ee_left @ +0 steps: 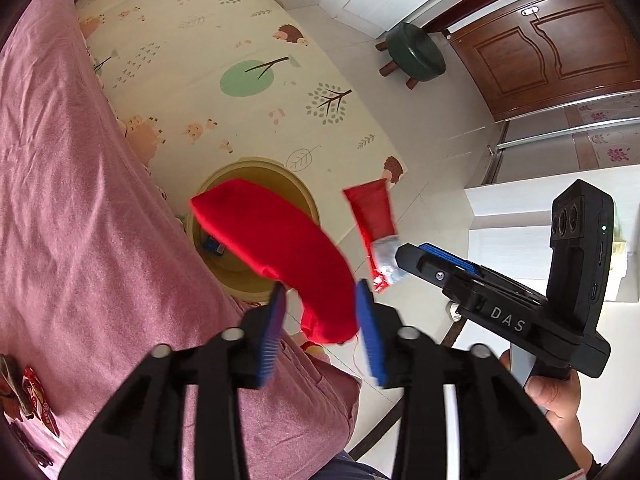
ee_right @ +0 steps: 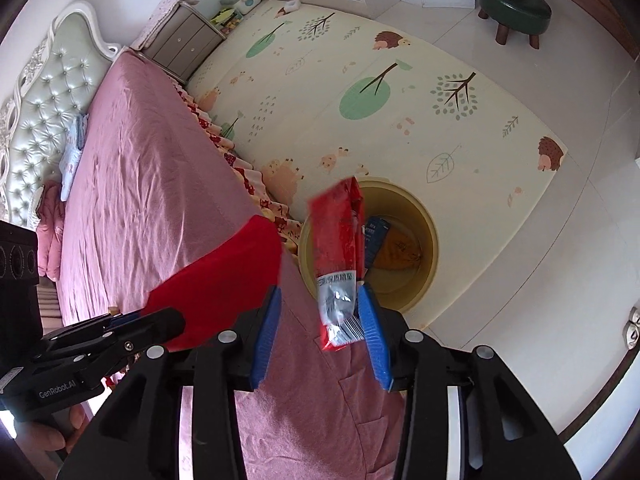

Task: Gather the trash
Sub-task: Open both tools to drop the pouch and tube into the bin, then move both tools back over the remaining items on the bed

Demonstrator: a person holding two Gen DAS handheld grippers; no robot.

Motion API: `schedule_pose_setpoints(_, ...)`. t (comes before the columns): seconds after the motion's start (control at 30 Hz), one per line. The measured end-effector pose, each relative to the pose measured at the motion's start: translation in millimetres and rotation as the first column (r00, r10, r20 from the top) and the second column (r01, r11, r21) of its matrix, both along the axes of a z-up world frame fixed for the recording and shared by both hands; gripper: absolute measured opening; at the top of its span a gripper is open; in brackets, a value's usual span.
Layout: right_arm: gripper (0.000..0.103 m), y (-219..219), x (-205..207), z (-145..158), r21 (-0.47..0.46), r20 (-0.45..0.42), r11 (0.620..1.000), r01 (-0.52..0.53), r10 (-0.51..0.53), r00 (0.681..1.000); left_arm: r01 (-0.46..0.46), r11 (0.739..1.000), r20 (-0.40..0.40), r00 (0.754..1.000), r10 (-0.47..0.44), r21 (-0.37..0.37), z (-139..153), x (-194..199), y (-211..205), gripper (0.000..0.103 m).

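A yellow trash bin [ee_left: 304, 196] stands on the floor beside the bed and holds a blue box [ee_left: 213, 245]; the right wrist view shows its rim [ee_right: 428, 224] too. My left gripper [ee_left: 322, 300] is open, with a red cloth bag [ee_left: 276, 240] between its pads, blurred, over the bin. My right gripper [ee_right: 320, 312] is open, and a red and silver wrapper [ee_right: 340, 252] hangs against its right pad [ee_right: 370, 328] above the bin. The left wrist view also shows that wrapper [ee_left: 374, 216] at the right gripper's tip.
The pink bed [ee_left: 80, 200] fills the left side, with red snack wrappers [ee_left: 36, 396] lying on it. A patterned play mat [ee_right: 400, 92] covers the floor. A green stool [ee_left: 416, 52] stands near a wooden door [ee_left: 560, 48]. A nightstand [ee_right: 180, 44] stands by the headboard.
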State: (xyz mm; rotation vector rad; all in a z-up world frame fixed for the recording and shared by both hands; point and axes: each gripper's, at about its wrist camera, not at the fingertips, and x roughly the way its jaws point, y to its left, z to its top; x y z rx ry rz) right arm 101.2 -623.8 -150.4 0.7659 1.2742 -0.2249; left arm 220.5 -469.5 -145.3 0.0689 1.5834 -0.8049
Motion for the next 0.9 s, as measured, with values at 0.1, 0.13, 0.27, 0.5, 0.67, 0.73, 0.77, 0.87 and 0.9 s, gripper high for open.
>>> schedule_pose_setpoints(0.1, 0.041, -3.8, -1.1, 0.5, -0.002, -0.002, 1.0, 0.009, -0.009, 1.0, -0.013, 1.0, 0.013, 1.0, 0.013, 0.021, 0.4, 3.3, 5.7, 0.059)
schedule_pose_setpoints(0.13, 0.041, -3.5, -1.5, 1.2, -0.001, -0.001, 1.0, 0.009, -0.009, 1.0, -0.019, 0.999, 0.015, 1.0, 0.019, 0.031, 0.0, 4.0, 8.7, 0.06)
schedule_pose_setpoints(0.27, 0.041, 3.0, 1.4, 3.4, -0.005, -0.003, 1.0, -0.005, 0.005, 1.0, -0.044, 0.998, 0.02, 0.999, 0.043, 0.042, 0.8, 6.2, 24.0, 0.06)
schedule_pose_setpoints(0.5, 0.041, 31.1, 19.2, 14.8, -0.01, 0.016, 0.997, -0.071, 0.071, 0.997, -0.09, 0.996, 0.039, 0.995, 0.088, 0.03, 11.5, 3.6, 51.6, 0.061)
schedule_pose_setpoints(0.67, 0.041, 64.7, 36.9, 24.5, -0.024, 0.032, 0.989, -0.149, 0.15, 0.988, -0.163, 0.987, 0.035, 0.986, 0.163, 0.011, 18.9, -2.1, 84.6, 0.063)
schedule_pose_setpoints(0.73, 0.041, 80.9, 42.5, 27.8, -0.026, 0.039, 0.982, -0.184, 0.185, 0.982, -0.189, 0.982, 0.035, 0.981, 0.189, 0.009, 21.0, -7.3, 101.9, 0.063)
schedule_pose_setpoints(0.77, 0.041, 90.0, 45.4, 29.2, -0.025, 0.042, 0.979, -0.204, 0.205, 0.978, -0.204, 0.979, 0.04, 0.978, 0.203, 0.013, 21.9, -10.1, 111.2, 0.063)
schedule_pose_setpoints(0.87, 0.041, 119.9, 52.0, 32.4, -0.026, 0.044, 0.964, -0.263, 0.264, 0.963, -0.254, 0.967, 0.042, 0.967, 0.253, 0.02, 23.3, -17.2, 141.1, 0.063)
schedule_pose_setpoints(0.9, 0.041, 130.4, 53.9, 33.2, -0.026, 0.044, 0.958, -0.286, 0.287, 0.957, -0.273, 0.962, 0.044, 0.961, 0.272, 0.024, 23.7, -19.8, 152.6, 0.063)
